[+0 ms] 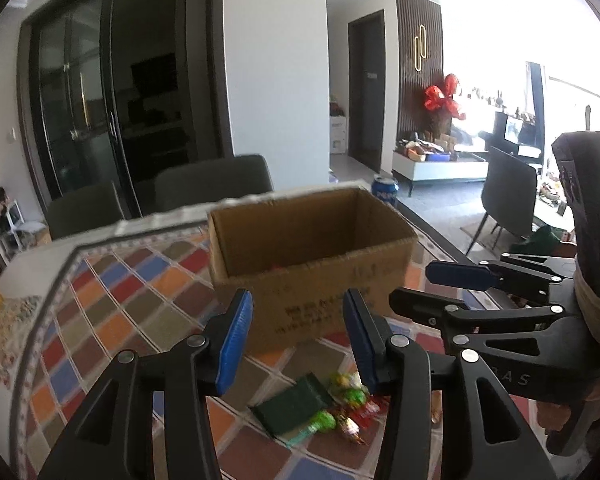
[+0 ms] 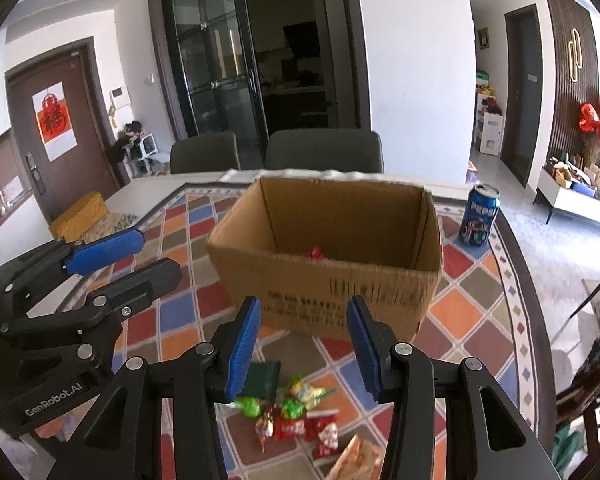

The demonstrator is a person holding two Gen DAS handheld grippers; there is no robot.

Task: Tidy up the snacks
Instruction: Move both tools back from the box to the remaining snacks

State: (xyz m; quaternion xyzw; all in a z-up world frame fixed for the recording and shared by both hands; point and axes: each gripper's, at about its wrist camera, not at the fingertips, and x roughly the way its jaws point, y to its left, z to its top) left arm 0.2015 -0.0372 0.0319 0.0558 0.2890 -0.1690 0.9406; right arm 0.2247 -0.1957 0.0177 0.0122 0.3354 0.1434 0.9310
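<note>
A: What does the right wrist view give that the left one misses?

B: The blue soda can (image 2: 479, 216) shows whole, standing on the patterned tablecloth (image 2: 466, 304) to the right of the cardboard box (image 2: 332, 268). In the left wrist view only its top peeks over the box's far right corner. The right view also looks into the box and catches a red wrapper (image 2: 315, 253) on its floor, and an orange packet (image 2: 358, 458) at the near edge.

A: And the snacks?

B: A loose pile of snacks (image 2: 296, 412) lies on the cloth just near of the box: a dark green packet (image 1: 290, 404), green lollipops, red wrappers. It sits below and between the fingers of both tools.

A: The claws?

B: The left gripper (image 1: 298, 340) has its jaws apart with nothing between them. The right gripper (image 2: 304, 344) also stands parted and empty, above the pile. The two tools are side by side, close together.

A: Room to move?

B: Bare cloth lies to the left of the box. The table's far edge runs right behind the box, with two dark chairs (image 2: 324, 152) beyond it. The box wall stands directly ahead of both grippers.
</note>
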